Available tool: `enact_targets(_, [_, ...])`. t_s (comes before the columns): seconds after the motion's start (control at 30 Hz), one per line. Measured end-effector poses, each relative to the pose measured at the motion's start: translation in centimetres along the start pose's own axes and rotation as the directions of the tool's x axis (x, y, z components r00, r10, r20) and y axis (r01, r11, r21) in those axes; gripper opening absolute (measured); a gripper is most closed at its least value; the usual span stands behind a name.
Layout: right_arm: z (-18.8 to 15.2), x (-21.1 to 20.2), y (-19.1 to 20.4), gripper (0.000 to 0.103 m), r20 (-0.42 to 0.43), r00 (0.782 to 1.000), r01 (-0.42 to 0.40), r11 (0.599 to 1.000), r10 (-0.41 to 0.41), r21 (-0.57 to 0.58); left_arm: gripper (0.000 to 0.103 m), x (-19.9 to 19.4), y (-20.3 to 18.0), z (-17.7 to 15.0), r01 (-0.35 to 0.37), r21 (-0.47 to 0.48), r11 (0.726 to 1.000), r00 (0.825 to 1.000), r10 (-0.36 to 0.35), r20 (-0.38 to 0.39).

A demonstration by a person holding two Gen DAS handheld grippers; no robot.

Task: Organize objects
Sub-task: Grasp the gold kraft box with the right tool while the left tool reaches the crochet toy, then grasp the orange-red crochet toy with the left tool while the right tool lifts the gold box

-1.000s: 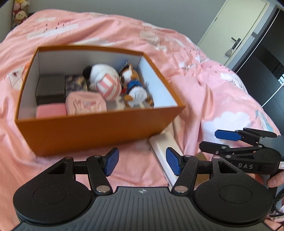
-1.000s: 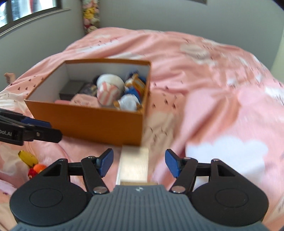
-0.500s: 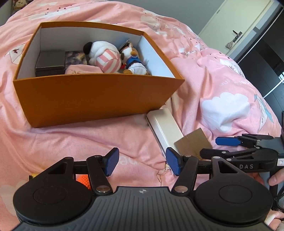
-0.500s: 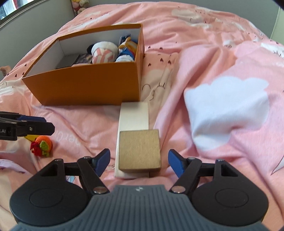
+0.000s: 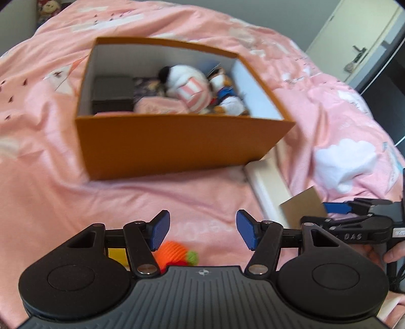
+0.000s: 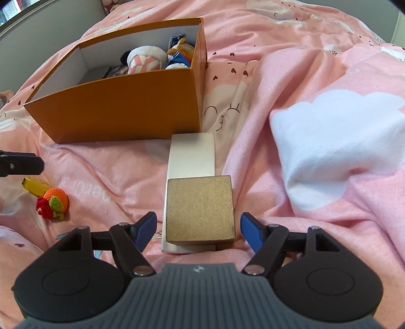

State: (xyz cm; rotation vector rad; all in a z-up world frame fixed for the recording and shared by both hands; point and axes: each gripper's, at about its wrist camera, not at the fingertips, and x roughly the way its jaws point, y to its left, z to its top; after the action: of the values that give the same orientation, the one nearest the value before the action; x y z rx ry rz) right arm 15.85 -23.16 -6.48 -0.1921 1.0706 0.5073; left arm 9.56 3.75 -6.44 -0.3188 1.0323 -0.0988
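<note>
An orange box point(image 5: 177, 144) point(image 6: 121, 106) on the pink bed holds plush toys point(image 5: 189, 86), a dark box point(image 5: 112, 95) and a pink pouch point(image 5: 159, 107). A gold box point(image 6: 200, 207) lies on a long white box point(image 6: 192, 154) in front of it. My right gripper point(image 6: 198, 229) is open, its fingers on either side of the gold box, not touching. My left gripper point(image 5: 201, 231) is open and empty above a crocheted orange toy point(image 5: 174, 254) point(image 6: 54, 202) and a yellow object point(image 6: 34, 187). The right gripper also shows in the left wrist view point(image 5: 336, 210).
The pink duvet point(image 6: 316, 88) is rumpled, with a raised fold right of the white box. A door point(image 5: 354, 38) and a dark doorway stand at the far right. A stuffed toy point(image 5: 49, 6) sits by the wall at the bed's far end.
My right gripper moved closer to the gold box, which now lies between its fingers. My left gripper drew back and over the crocheted toy, which now shows between its fingers.
</note>
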Motion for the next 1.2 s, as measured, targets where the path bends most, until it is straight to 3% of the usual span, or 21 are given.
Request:
enact_targets(0.1, [0.0,0.3,0.0,0.062,-0.009,1.0,0.002,1.0,-0.003,-0.004,0.071,0.3,0.1,-0.7,-0.016,0.009,1.0,0.999,0.016,-0.041])
enact_targets(0.3, [-0.1,0.2,0.0,0.061,0.003,1.0,0.004,1.0,-0.004,-0.001,0.071,1.9,-0.3,-2.0,-0.032,0.021,0.999,0.993,0.034,-0.11])
enact_targets(0.5, [0.2,-0.4,0.8,0.061,0.029,0.998,-0.049,0.998,0.05,-0.028,0.071,4.1,0.2,-2.7,-0.097,0.024,0.995,0.983,0.1,-0.152])
enact_targets(0.57, [0.2,-0.3,1.2,0.061,0.028,0.998,-0.062,0.997,0.063,-0.042,0.066,4.4,0.2,-2.8,-0.116,0.031,0.993,0.982,0.119,-0.148])
enact_targets(0.63, [0.3,-0.3,1.5,0.061,0.028,0.997,-0.071,0.996,0.072,-0.051,0.056,4.6,0.4,-2.9,-0.132,0.031,0.991,0.979,0.135,-0.151])
enact_targets(0.83, [0.5,-0.6,1.9,0.061,0.04,0.994,-0.094,0.993,0.097,-0.065,0.049,4.1,0.5,-2.8,-0.135,0.035,0.99,0.983,0.138,-0.122])
enact_targets(1.2, [2.5,-2.8,2.8,0.061,0.089,0.982,-0.159,0.982,0.168,-0.107,0.048,0.3,-0.9,-0.8,-0.016,0.028,0.999,0.999,0.015,0.035])
